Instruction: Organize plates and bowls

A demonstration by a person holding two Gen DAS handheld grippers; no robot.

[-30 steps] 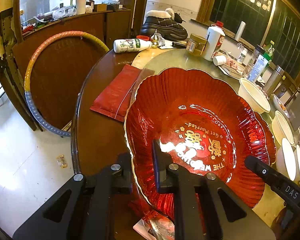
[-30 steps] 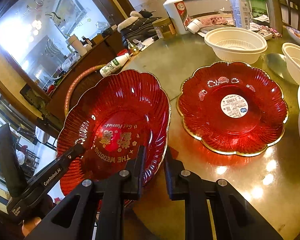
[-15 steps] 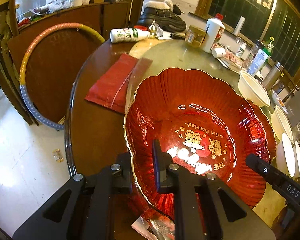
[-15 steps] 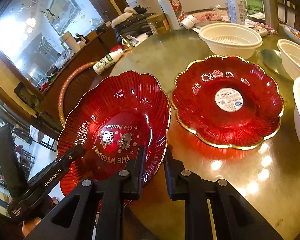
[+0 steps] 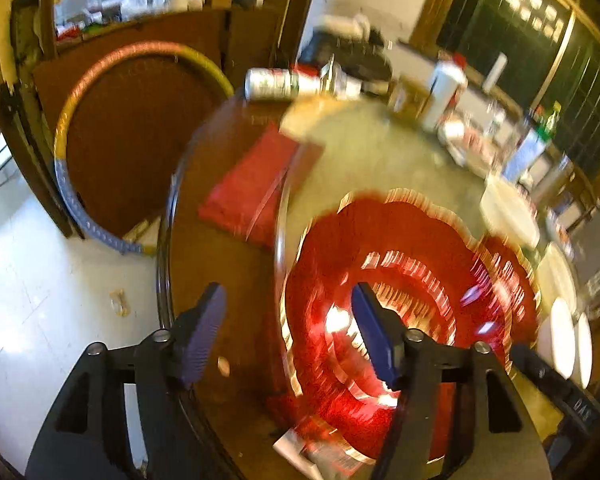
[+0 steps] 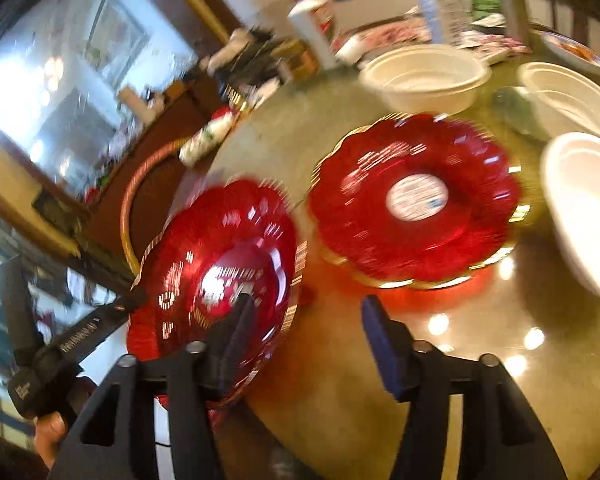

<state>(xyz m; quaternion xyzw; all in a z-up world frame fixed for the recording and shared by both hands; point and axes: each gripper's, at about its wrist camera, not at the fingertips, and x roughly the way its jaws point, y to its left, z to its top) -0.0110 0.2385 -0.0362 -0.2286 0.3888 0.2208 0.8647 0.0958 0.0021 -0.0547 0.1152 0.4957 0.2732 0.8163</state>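
Opening — both grippers (image 5: 286, 326) (image 6: 306, 330) straddle the red plate's (image 6: 220, 264) rim.

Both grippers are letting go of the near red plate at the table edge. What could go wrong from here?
1. The near red plate looks as if it overhangs the table edge; with the left gripper and right gripper both opening, it could tip or slide off.
2. The right gripper's inner finger is over the plate and may drag it on withdrawal.
3. The second red plate lies close by; a nudge could knock them together.
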